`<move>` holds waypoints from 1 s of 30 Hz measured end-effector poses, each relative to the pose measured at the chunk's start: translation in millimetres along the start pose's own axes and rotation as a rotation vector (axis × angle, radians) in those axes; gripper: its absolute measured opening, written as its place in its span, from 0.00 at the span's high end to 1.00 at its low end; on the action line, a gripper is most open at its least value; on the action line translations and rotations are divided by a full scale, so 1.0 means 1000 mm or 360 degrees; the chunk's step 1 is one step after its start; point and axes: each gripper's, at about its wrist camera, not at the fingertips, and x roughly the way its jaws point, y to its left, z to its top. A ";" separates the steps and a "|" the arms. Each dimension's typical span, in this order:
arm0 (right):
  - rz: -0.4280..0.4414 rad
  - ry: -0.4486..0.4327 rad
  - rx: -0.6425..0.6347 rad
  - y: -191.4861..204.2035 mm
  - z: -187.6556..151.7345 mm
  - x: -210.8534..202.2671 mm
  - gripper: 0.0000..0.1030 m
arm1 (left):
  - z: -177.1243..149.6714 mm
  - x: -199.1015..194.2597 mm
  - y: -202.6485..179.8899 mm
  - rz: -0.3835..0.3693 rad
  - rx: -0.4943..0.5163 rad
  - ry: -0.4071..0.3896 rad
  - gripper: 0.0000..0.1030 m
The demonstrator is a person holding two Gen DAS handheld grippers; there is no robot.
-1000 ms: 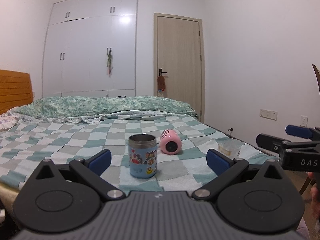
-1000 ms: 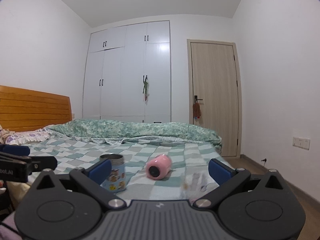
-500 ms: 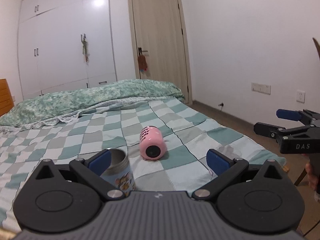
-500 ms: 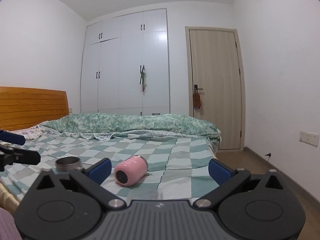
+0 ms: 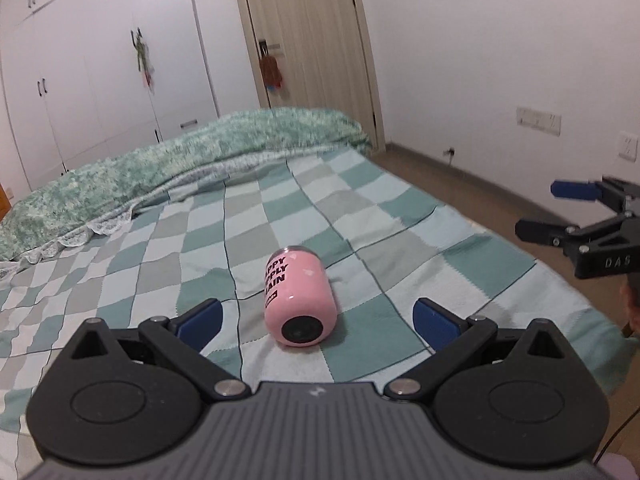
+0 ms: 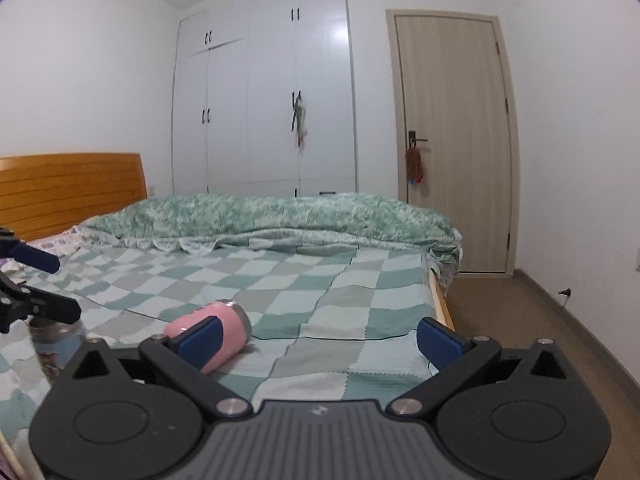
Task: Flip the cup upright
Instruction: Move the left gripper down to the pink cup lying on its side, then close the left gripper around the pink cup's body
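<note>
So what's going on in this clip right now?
A person holds a gripper in each hand over a bed with a checked cover. A pink cup lies on its side there, base toward the left wrist camera. The left gripper is lined up on it with jaws open, not touching it. The right gripper is also open and holds nothing. A blue cartoon-print cup already stands upright nearby.

We found bare checkered bedspread (image 5: 384,208) on every side of the toppled pink cup (image 5: 299,300), with only the upright printed cup (image 6: 54,344) standing near its left and the folded green quilt (image 6: 280,216) well behind.
</note>
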 end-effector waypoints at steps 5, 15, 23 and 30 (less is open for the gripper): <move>0.0036 0.0057 -0.0022 -0.018 0.006 0.044 0.00 | 0.021 0.043 0.003 0.0025 0.0057 0.0099 0.00; 0.0117 0.0212 -0.0020 -0.021 0.001 0.108 0.00 | 0.042 0.139 0.012 0.0014 0.0048 0.0425 0.00; 0.0147 0.0301 -0.0067 -0.013 -0.007 0.142 0.00 | 0.044 0.200 0.016 0.0016 0.0082 0.0626 0.02; 0.0206 0.0334 -0.0105 -0.003 -0.011 0.163 0.00 | 0.025 0.235 0.014 0.0036 0.0094 0.0816 0.14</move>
